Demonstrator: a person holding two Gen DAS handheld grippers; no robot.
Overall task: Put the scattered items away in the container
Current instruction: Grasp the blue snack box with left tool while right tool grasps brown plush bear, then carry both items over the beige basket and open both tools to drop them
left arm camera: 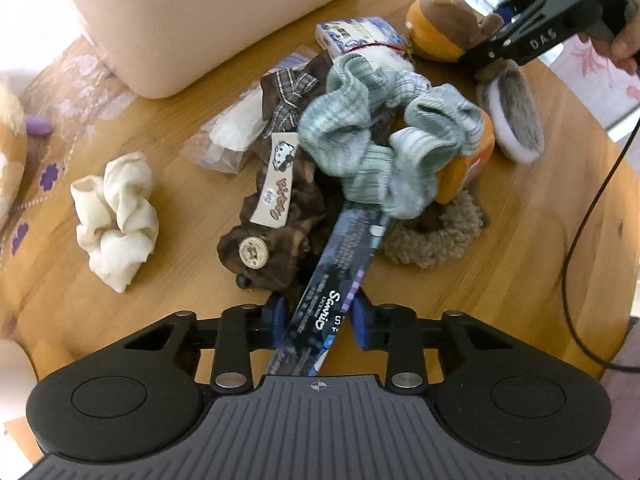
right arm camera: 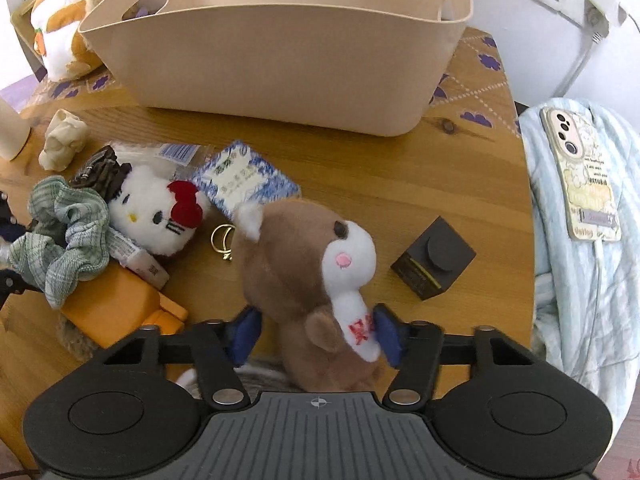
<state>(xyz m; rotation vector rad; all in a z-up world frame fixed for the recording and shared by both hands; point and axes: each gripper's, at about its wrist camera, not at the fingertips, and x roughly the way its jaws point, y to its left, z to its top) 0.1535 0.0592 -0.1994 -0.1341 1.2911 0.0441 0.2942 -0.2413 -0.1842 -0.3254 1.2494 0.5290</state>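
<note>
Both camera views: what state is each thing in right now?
Left gripper: shut on the dark packaging card.
Right gripper: shut on the brown plush hamster.
Beige container: upright on the table, no items visible inside.
Green scrunchie: lying on the pile.

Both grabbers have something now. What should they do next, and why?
Probably lift both toward the beige container. The right gripper already squeezes the brown plush, the left gripper pinches the blue card, and both things belong in there.
</note>
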